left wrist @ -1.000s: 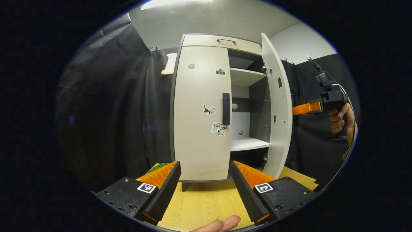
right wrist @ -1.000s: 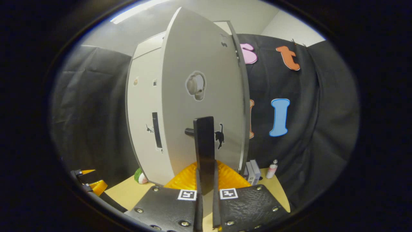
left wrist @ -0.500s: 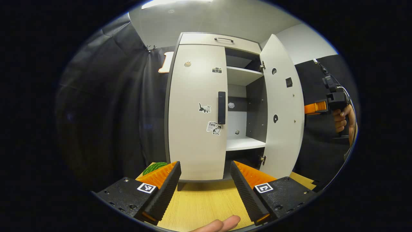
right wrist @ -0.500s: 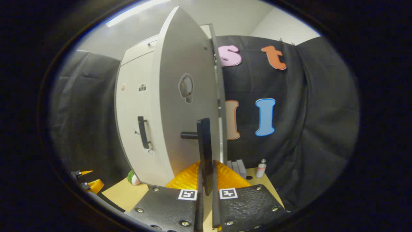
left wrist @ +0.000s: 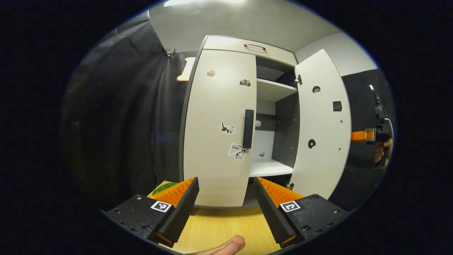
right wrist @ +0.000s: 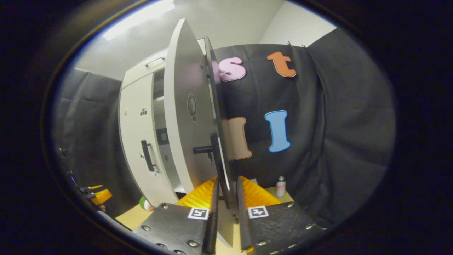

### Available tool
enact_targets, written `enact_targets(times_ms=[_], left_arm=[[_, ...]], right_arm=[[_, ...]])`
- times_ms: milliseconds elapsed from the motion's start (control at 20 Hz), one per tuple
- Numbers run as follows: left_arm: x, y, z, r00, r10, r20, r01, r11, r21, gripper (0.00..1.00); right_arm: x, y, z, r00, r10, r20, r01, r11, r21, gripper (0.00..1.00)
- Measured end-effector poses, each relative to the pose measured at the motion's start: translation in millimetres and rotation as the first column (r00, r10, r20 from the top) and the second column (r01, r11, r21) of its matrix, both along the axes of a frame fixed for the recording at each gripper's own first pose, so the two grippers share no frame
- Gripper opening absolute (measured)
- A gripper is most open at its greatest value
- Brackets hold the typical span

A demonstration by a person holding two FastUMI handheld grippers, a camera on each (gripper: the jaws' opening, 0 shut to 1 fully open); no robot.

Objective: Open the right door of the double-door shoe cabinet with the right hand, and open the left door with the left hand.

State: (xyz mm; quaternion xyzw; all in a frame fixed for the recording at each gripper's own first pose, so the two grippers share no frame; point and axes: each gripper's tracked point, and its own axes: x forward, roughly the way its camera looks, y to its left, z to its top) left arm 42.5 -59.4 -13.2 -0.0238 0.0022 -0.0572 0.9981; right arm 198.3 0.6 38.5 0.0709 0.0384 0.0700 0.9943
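The pale shoe cabinet [left wrist: 219,127] stands on a wooden table [left wrist: 226,226]. Its left door is closed, with a black handle [left wrist: 248,128] on its right edge. The right door [left wrist: 324,131] is swung wide open, baring white shelves [left wrist: 270,168]. My left gripper [left wrist: 225,180] hangs open in front of the left door, apart from it. In the right gripper view the right door [right wrist: 184,124] is seen nearly edge-on. My right gripper [right wrist: 226,180] straddles that door's black handle [right wrist: 221,166], its fingers [right wrist: 213,209] slightly parted with thin gaps beside the handle.
A drawer with a small handle [left wrist: 254,46] tops the cabinet. A green striped ball [right wrist: 144,203] lies by the cabinet's left foot and a small bottle [right wrist: 280,186] stands at the right. The hand holding the right gripper [left wrist: 368,135] is beyond the open door. A fingertip [left wrist: 226,246] pokes in below.
The right door has swung farther open with the right gripper on its handle. That gripper's fingers have parted a little. The left gripper has stayed open and shifted only slightly.
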Motion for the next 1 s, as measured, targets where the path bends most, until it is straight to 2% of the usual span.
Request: enact_targets(times_ms=[50, 150, 250, 400, 450, 500, 750, 900, 950, 1000], left_arm=[[6, 1, 3, 1.000, 0.016, 0.004, -0.016, 1.000, 0.009, 0.95], [17, 6, 6, 0.999, 0.048, 0.003, -0.048, 0.997, 0.055, 0.95], [31, 1, 12, 0.999, 0.045, 0.012, -0.046, 0.995, 0.086, 0.95], [46, -5, 13, 0.999, 0.049, -0.001, -0.049, 0.991, 0.123, 0.96], [53, -8, 14, 0.999, 0.047, -0.011, -0.046, 0.991, 0.125, 0.96], [60, -13, 17, 0.999, 0.039, -0.012, -0.038, 0.992, 0.120, 0.95], [104, -26, 41, 0.999, 0.044, 0.017, -0.045, 0.993, 0.110, 0.95], [136, -36, 50, 0.999, 0.041, -0.004, -0.040, 0.996, 0.079, 0.95], [146, -39, 52, 0.999, 0.035, -0.015, -0.034, 0.997, 0.072, 0.95], [154, -43, 56, 0.999, 0.028, -0.017, -0.027, 0.998, 0.065, 0.95]], right_arm=[[-3, -7, -1, 1.000, -0.026, 0.012, 0.026, 1.000, 0.004, 0.39], [-17, -15, 1, 0.997, -0.067, 0.045, 0.067, 0.998, 0.018, 0.68], [-27, -19, 5, 0.994, -0.086, 0.071, 0.085, 0.996, 0.018, 0.97], [-45, -16, 9, 0.992, -0.084, 0.092, 0.081, 0.996, 0.027, 1.00], [-53, -15, 9, 0.992, -0.083, 0.095, 0.079, 0.996, 0.042, 0.97], [-60, -13, 11, 0.992, -0.082, 0.095, 0.078, 0.996, 0.053, 1.00], [-99, -1, 14, 0.990, -0.091, 0.109, 0.083, 0.994, 0.071, 1.00], [-129, 21, 13, 0.990, -0.068, 0.128, 0.061, 0.997, 0.052, 1.00], [-137, 28, 13, 0.988, -0.057, 0.142, 0.052, 0.998, 0.033, 0.97], [-146, 34, 15, 0.986, -0.051, 0.162, 0.049, 0.999, 0.016, 1.00]])
